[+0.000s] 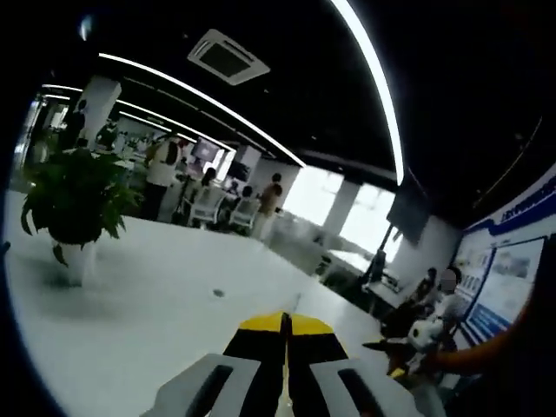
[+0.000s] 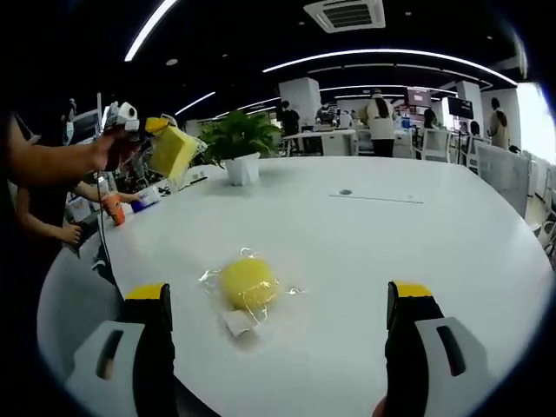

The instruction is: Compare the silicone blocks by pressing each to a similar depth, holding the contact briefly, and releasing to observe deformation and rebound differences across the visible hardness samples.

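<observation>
A round yellow silicone block in clear wrapping lies on the white table. My right gripper is open, its two black jaws with yellow tips standing wide apart on either side of the block and apart from it. In the left gripper view, my left gripper is shut, yellow tips pressed together with nothing visible between them, aimed across the table. In the right gripper view the left gripper is held in the air at upper left by a hand, its front end yellow.
A potted plant stands on the table's far part. The person's arm reaches in from the left. Small items lie by the left table edge. Several people and desks are beyond the table.
</observation>
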Demonstrator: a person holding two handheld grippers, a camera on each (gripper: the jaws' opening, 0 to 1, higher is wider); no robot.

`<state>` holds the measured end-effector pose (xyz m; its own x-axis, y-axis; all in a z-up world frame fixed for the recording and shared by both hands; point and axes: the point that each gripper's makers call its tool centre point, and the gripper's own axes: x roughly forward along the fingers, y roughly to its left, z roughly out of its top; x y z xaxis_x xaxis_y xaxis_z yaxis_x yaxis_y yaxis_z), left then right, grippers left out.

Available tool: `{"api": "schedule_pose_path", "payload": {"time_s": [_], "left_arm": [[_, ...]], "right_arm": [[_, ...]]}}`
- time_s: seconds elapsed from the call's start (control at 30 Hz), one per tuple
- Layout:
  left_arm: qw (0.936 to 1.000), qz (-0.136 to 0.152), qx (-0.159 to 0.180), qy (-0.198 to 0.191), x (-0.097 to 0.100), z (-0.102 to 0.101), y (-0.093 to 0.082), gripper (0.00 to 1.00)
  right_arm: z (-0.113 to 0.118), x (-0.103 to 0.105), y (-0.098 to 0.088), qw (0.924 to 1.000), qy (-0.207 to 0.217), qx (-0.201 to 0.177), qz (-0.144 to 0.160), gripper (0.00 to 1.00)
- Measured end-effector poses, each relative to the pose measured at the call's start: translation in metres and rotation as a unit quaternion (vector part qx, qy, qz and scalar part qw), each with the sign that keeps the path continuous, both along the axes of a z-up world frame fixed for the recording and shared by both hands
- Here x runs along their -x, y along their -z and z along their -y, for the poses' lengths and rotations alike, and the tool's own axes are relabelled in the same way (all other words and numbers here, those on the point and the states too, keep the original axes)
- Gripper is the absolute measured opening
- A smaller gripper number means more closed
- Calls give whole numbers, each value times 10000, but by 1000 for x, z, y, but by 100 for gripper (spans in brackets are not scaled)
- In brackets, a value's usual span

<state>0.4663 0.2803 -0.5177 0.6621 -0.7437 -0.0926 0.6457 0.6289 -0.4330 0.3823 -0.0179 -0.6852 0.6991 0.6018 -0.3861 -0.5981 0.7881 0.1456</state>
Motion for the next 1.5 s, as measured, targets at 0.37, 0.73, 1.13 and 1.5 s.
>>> {"api": "schedule_pose_path", "payload": {"time_s": [0.37, 0.73, 1.13, 1.5], "left_arm": [[9987, 294, -66, 413, 9, 19, -15, 0], [9936, 716, 242, 841, 22, 42, -62, 0], [9901, 835, 82, 1128, 42, 65, -75, 0], [9861, 954, 385, 1308, 61, 82, -95, 0]], "right_arm": [[-4, -23, -41, 9989, -224, -72, 413, 96], [-24, -37, -85, 9948, -592, -315, 770, 96], [-69, -37, -120, 9805, -1767, -459, 730, 96], [-122, -28, -166, 9552, -2473, -1282, 1001, 96]]}}
